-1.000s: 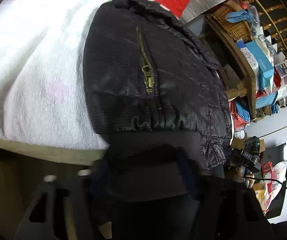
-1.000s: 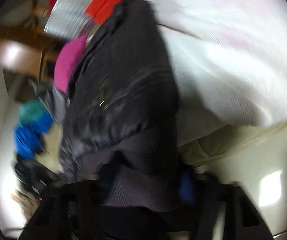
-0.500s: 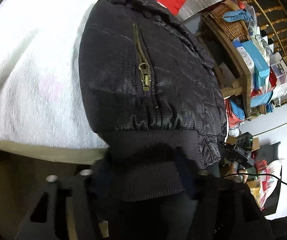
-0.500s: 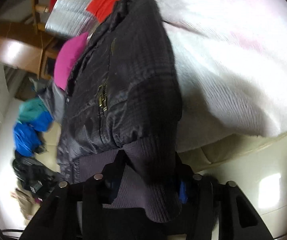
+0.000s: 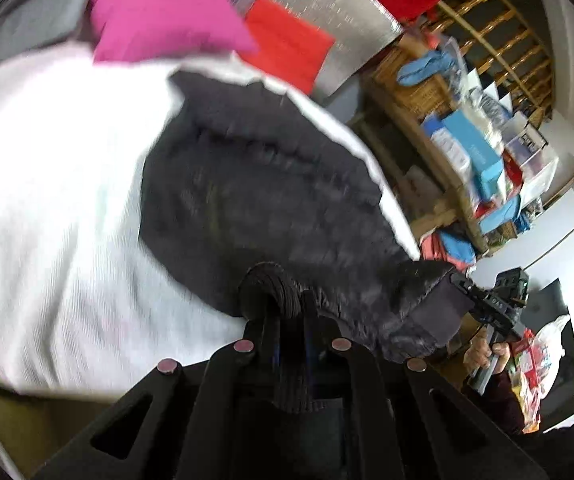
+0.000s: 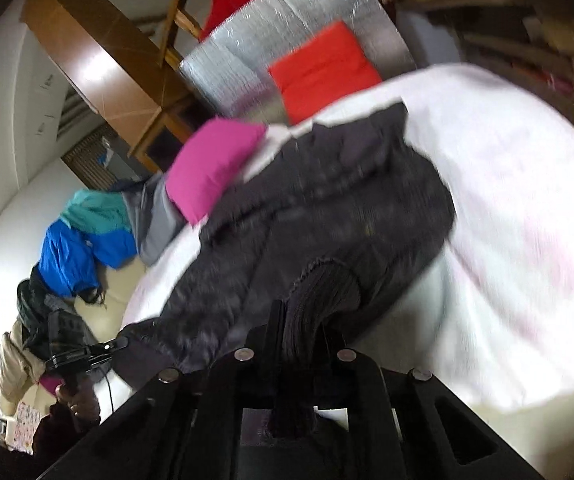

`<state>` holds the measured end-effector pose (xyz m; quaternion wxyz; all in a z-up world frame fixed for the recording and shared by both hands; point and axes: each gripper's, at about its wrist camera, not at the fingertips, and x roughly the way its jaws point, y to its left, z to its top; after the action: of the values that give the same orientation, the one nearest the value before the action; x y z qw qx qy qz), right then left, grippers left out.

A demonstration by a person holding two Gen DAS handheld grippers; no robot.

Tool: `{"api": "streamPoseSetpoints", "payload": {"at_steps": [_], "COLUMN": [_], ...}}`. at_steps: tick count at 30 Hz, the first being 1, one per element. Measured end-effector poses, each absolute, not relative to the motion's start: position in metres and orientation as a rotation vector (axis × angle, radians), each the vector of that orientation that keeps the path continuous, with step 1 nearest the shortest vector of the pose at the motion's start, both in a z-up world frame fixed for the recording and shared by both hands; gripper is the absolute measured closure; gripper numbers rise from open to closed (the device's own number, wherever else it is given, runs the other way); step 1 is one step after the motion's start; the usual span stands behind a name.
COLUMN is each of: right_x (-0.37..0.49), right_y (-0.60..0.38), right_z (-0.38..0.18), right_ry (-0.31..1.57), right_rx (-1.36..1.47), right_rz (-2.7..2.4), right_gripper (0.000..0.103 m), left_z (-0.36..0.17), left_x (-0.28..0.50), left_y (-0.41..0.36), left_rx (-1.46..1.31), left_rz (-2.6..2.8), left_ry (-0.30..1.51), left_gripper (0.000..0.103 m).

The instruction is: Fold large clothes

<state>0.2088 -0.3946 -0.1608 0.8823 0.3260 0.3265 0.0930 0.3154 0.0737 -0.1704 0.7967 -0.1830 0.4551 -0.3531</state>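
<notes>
Both grippers have risen since the earlier frames, lifting the jacket's [image 5: 271, 208] ribbed hem off the white blanket [image 5: 55, 200]. Left gripper [image 5: 287, 312] and right gripper [image 6: 303, 332] are each clamped tight on a bunch of hem. The jacket's collar end lies on the blanket, near the pink pillow [image 5: 163, 8]. Folding looks barely begun: no crease shows yet. A wicker basket [image 5: 411, 92] beyond the jacket holds something blue.

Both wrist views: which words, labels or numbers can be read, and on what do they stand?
No text reads clearly.
White marks on the black right gripper: too small.
Print on the blue cardboard boxes: blurred.
Black quilted jacket: no label visible.
</notes>
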Motion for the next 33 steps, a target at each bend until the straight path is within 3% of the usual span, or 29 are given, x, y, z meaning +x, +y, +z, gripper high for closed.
{"api": "streamPoseSetpoints", "payload": {"at_steps": [9, 16, 23, 29, 33], "right_x": [0.331, 0.488, 0.618, 0.665, 0.665], "right_y": [-0.437, -0.482, -0.508, -0.525, -0.545], "right_z": [-0.117, -0.122, -0.18, -0.251, -0.278], "right_ry": [0.561, 0.547, 0.639, 0.695, 0.701], "right_rx": [0.708, 0.74, 0.715, 0.786, 0.976], "right_rz": [0.099, -0.016, -0.138, -0.199, -0.117], "right_gripper": [0.093, 0.094, 0.095, 0.095, 0.085], "left_z": [-0.116, -0.106, -0.163, -0.224, -0.243], "left_x": [0.458, 0.609, 0.729, 0.766, 0.764], "left_y": [0.043, -0.001, -0.046, -0.061, -0.062], "left_rx": [-0.379, -0.396, -0.366, -0.355, -0.349], "left_rz": [-0.696, -0.602, -0.486, -0.416, -0.402], "left_ry": [0.912, 0.891, 0.957, 0.97, 0.96], "left_gripper": [0.094, 0.094, 0.094, 0.093, 0.09]}}
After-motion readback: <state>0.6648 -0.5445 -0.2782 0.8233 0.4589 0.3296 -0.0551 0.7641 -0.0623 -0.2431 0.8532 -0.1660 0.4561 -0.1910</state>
